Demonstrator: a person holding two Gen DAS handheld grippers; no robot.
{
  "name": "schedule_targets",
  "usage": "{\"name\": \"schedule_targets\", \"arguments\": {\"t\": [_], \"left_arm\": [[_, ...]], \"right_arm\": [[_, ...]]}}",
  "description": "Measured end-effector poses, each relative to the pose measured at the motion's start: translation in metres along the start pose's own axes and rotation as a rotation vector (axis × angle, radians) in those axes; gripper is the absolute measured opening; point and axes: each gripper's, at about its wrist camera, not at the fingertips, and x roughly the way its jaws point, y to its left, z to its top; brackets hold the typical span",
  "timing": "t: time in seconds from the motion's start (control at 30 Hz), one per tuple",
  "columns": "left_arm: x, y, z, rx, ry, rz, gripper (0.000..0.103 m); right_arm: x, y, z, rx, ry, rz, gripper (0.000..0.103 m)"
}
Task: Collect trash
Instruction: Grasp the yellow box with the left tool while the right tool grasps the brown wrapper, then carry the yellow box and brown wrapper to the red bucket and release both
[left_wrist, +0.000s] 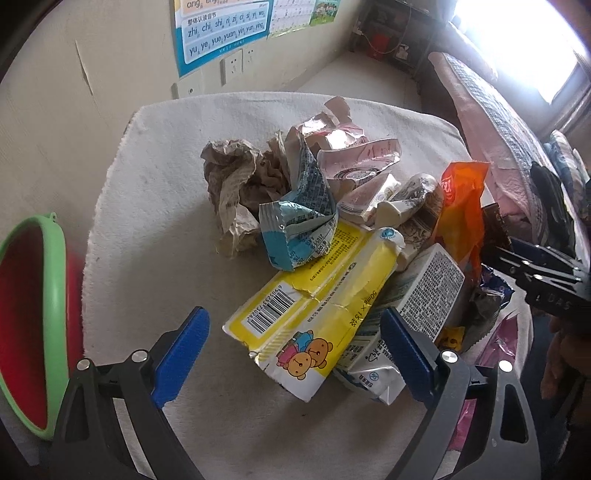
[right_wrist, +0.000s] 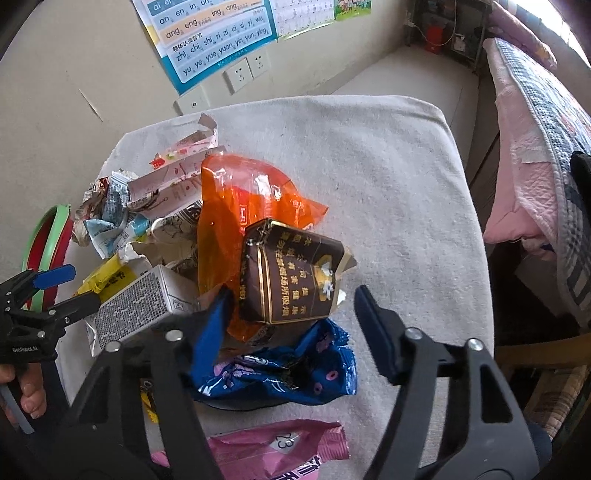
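Landmark: yellow carton (left_wrist: 314, 306), flat at the near side of the trash heap on the towel-covered worktop (left_wrist: 155, 229).
Bin: red basin with green rim (left_wrist: 40, 314), well left of the yellow carton and off the worktop edge; a carry that way may shed loose scraps.
Left claw (left_wrist: 295, 347): spread wide, empty, straddling the yellow carton's near end. Its right pad sits over the white printed box (left_wrist: 428, 291), so closing may pinch both and drag the heap.
Crumpled paper (left_wrist: 236, 192): behind the yellow carton, touching the blue-white wrapper (left_wrist: 295, 229); light, likely to roll if the carton is pulled.
Orange wrapper (right_wrist: 236, 206): right of the yellow carton, under the brown pack (right_wrist: 291, 273); slick film, may slip.
Right claw (right_wrist: 291, 317): wide, empty, around the brown pack's near edge; the pack is tilted, so it may twist out.
Blue wrapper (right_wrist: 295, 369): just below the right claw, may snag.
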Motion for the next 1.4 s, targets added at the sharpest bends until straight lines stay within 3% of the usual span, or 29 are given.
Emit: {"name": "schedule_targets", "arguments": {"t": [0.17,0.27,0.4,0.53,0.6,0.87,1.4], "left_arm": [[0.000,0.002,0.002,0.000,-0.013,-0.027,0.072],[-0.002,0.000,0.002,0.002,-0.017,-0.034,0.062],[0.003,-0.004,0.001,0.019,0.016,-0.047,0.061],[0.009,-0.006,-0.002,0.042,0.030,-0.010,0.056],[0.007,-0.008,-0.002,0.057,0.020,-0.003,0.039],[-0.009,-0.016,-0.005,0.097,-0.011,0.009,0.020],[-0.068,-0.011,-0.026,0.057,-0.123,-0.045,0.019]], "right_arm": [[0.000,0.001,-0.001,-0.006,0.006,0.020,0.049],[-0.001,0.001,-0.001,-0.008,0.005,0.021,0.047],[-0.001,-0.001,-0.001,-0.005,0.007,0.021,0.047],[-0.001,0.000,-0.001,-0.006,0.007,0.023,0.046],[-0.002,-0.001,-0.001,-0.009,0.005,0.026,0.035],[-0.018,-0.003,-0.004,-0.014,-0.023,0.007,0.022],[-0.093,0.036,-0.007,-0.115,-0.169,-0.025,0.019]]}}
